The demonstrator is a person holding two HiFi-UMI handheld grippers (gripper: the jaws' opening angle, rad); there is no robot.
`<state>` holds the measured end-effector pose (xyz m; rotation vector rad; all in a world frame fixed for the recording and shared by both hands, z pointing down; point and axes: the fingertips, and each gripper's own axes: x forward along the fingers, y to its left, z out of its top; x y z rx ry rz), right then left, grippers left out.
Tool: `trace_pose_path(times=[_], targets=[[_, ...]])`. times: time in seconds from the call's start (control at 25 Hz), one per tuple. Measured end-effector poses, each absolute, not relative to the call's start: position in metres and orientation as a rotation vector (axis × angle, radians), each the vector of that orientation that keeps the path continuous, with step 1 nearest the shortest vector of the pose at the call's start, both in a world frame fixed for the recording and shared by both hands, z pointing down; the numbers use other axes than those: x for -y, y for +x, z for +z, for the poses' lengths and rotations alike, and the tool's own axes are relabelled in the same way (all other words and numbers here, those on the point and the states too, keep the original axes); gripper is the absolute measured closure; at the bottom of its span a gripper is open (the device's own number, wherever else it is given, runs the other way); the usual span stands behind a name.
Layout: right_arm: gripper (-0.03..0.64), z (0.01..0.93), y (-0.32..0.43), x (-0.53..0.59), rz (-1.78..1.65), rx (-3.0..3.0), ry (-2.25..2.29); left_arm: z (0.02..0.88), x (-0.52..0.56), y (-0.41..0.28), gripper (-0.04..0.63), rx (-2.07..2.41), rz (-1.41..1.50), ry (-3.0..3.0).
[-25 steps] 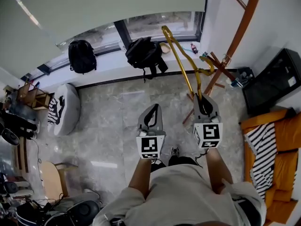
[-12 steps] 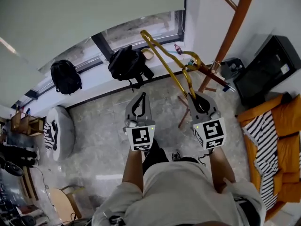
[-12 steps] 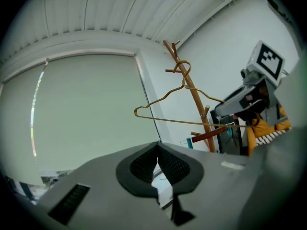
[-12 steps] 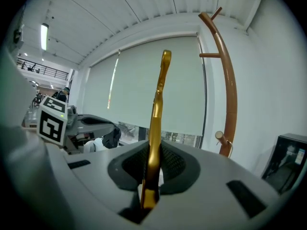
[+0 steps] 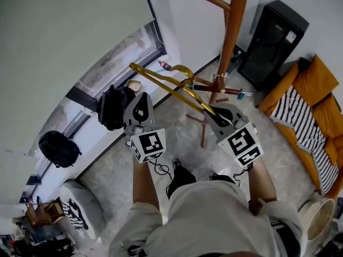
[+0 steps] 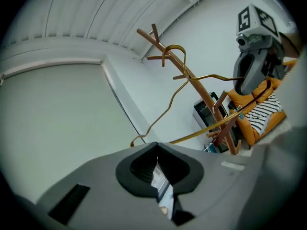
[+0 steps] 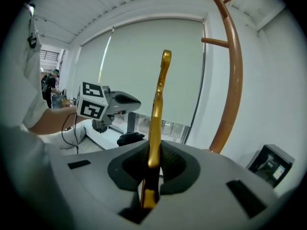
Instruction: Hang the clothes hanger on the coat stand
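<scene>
Clothes hanger (image 7: 154, 128), pinched in right claw (image 5: 213, 111), seemingly short of coat stand (image 5: 233, 31); left claw (image 6: 156, 150) closed, empty.

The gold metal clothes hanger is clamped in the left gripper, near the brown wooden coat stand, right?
No: the right gripper clamps the gold metal clothes hanger, near the brown wooden coat stand, as the right gripper view shows. The left gripper is shut and empty.

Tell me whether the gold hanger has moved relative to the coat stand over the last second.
Yes. In the head view the hanger has swung right, closer to the coat stand; the gap between them is narrower.
</scene>
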<state>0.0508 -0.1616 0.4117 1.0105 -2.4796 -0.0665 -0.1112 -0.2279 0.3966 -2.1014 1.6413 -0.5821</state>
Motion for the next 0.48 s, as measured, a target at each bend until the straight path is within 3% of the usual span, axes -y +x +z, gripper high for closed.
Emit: trace_pose_path(times=[0.28,0.48], targets=[[0.589,0.410,0.048,0.186,-0.063,2.335,1.093,0.382,0.284,-0.083,0.576,-1.297,-0.636,-2.035],[0.589,0.407,0.046,0.193,-0.068,2.241,1.137,0.380,0.300,-0.062,0.476,-1.089,-0.630,-2.008]])
